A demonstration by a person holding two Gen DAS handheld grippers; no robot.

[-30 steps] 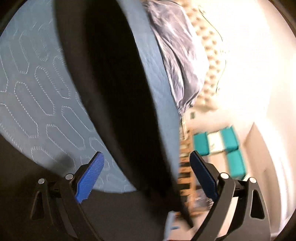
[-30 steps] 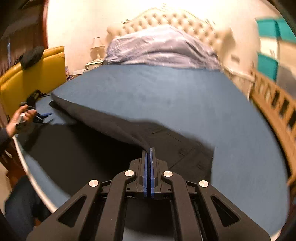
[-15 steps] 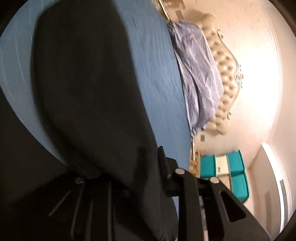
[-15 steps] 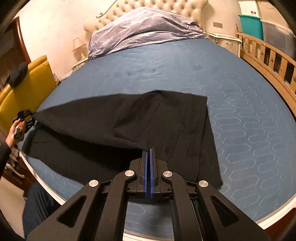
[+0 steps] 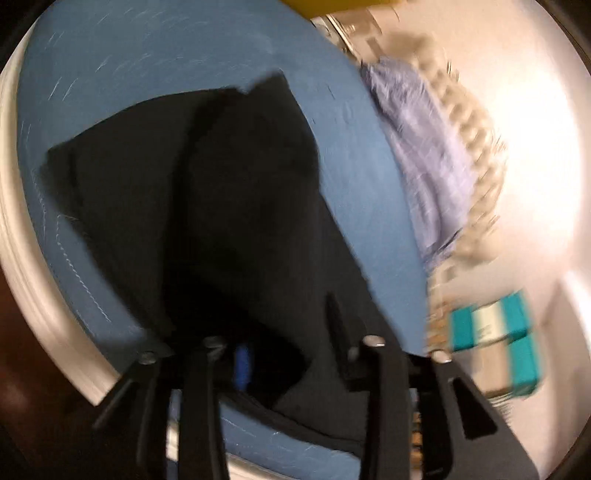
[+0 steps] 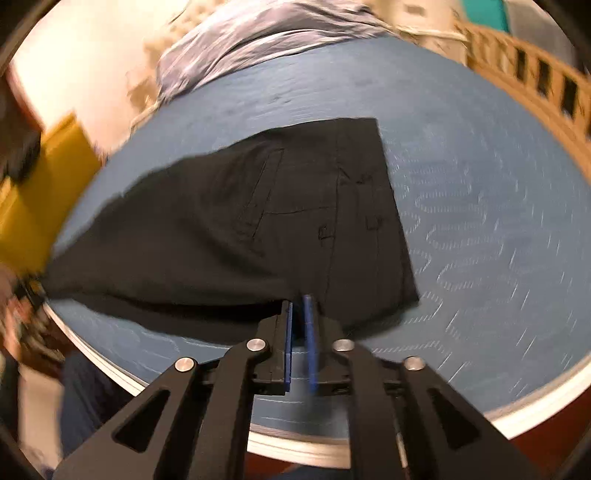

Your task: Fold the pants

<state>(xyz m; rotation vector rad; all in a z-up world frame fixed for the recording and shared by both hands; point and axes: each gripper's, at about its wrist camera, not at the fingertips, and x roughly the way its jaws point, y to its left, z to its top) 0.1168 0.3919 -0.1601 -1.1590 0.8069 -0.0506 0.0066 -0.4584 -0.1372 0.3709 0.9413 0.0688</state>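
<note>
One pair of black pants (image 6: 236, 229) lay on one bed (image 6: 480, 206). Two tools were in view: the left tool (image 5: 291, 343) and the right tool (image 6: 298, 314). One lilac duvet (image 6: 266, 33) and one yellow armchair (image 6: 40, 184) stood by.

Black pants (image 6: 258, 221), folded flat on blue bedspread (image 6: 480, 184)

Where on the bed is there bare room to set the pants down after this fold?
Bare blue mattress lies right of the black pants, up to the wooden rail, and between the pants and the lilac duvet. The near edge is crowded: the right claw, slightly parted, and the left claw under the cloth.
</note>
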